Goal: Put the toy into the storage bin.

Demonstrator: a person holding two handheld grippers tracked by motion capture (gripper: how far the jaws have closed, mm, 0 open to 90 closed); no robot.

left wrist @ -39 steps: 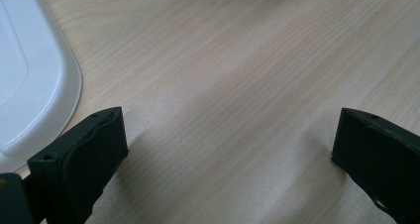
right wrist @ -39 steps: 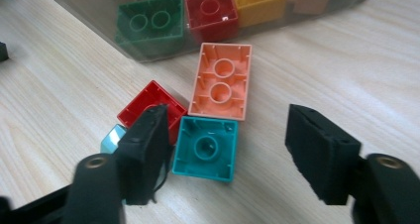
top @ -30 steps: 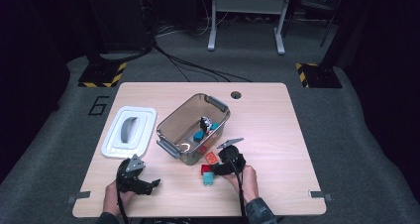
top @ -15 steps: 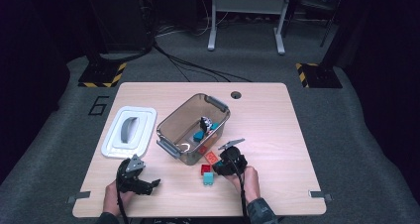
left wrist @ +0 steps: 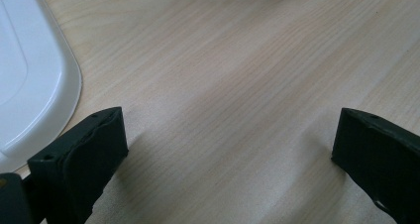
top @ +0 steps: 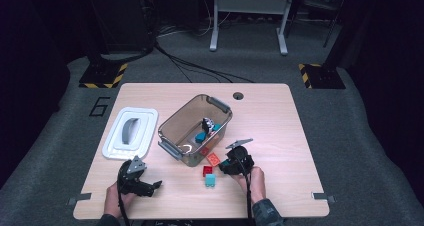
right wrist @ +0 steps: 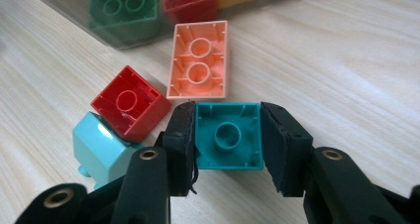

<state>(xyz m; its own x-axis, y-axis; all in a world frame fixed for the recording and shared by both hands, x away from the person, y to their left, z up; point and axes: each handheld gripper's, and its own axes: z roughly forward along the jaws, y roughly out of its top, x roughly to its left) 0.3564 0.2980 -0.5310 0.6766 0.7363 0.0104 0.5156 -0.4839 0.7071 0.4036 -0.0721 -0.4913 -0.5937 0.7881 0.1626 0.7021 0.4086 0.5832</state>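
Note:
In the right gripper view my right gripper (right wrist: 227, 120) is shut on a teal brick (right wrist: 228, 135) that lies hollow side up on the table. Just beyond it lie a salmon brick (right wrist: 199, 60), a red brick (right wrist: 131, 102) and a pale aqua brick (right wrist: 101, 149), the red one leaning on the aqua one. From above, the right gripper (top: 223, 165) sits by the red brick (top: 207, 170) in front of the clear bin (top: 172, 123). My left gripper (top: 152, 186) rests at the front left of the table. Its own view shows the left gripper (left wrist: 228, 140) open over bare wood.
The clear bin (right wrist: 59, 11) holds green, red and yellow bricks behind its wall. From above, other small pieces lie in it. A white lid (top: 131, 132) lies left of the bin, and its edge (left wrist: 29, 75) is near my left jaw. The table (top: 280, 136) has a cable hole (top: 238, 95) at the back.
The right gripper has dipped slightly toward the bricks in front of the bin. The left hand has kept still.

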